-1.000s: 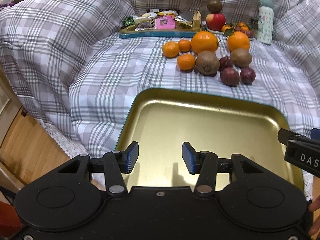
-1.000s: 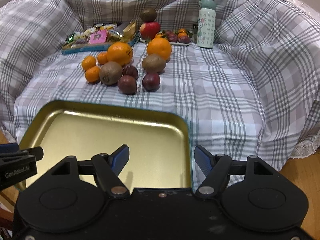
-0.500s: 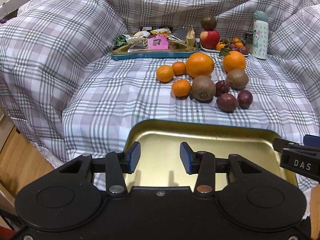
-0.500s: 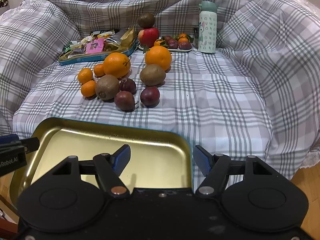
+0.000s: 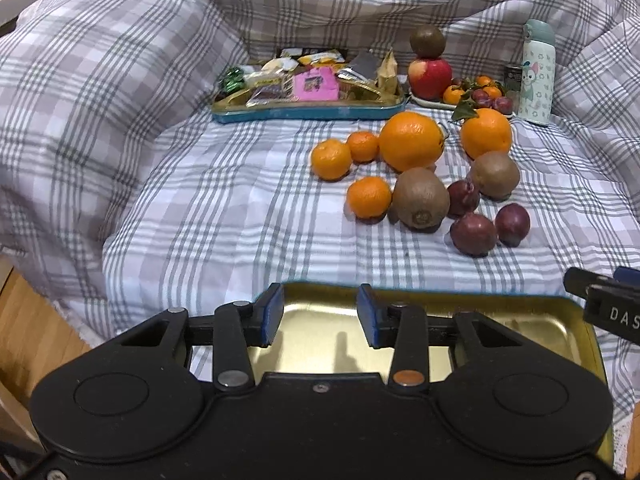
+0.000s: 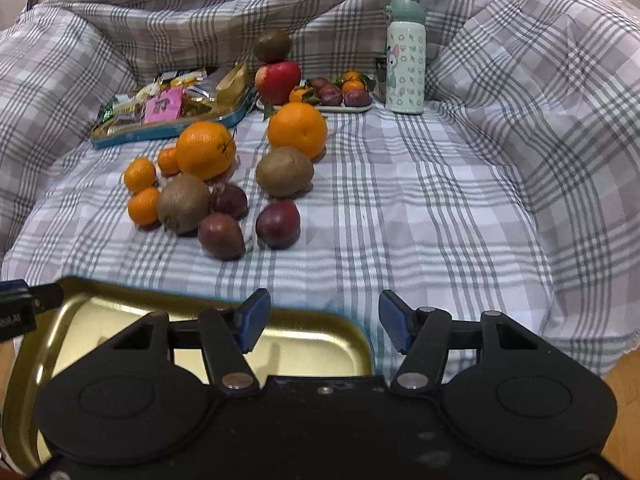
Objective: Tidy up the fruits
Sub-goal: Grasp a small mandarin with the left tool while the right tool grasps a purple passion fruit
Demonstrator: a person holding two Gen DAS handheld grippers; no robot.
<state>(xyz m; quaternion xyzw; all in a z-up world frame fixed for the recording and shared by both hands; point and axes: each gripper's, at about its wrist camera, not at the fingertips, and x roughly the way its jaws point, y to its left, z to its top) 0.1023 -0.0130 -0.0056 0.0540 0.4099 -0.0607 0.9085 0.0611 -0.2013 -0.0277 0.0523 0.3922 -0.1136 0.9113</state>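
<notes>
1. While we hold the left gripper point(image 5: 319, 314) and right gripper point(image 6: 323, 320) with fingers open and empty, both hang over the tray point(image 5: 520, 312).
2. Fruits point(image 5: 419, 196) lie mid-bed, well beyond it.

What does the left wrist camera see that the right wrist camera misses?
Only the left wrist view shows wooden floor at its left edge and the left gripper, open. Only the right wrist view shows the cloth's lace hem and the right gripper, open. Both show the gold tray, the loose fruit and the bottle.
</notes>
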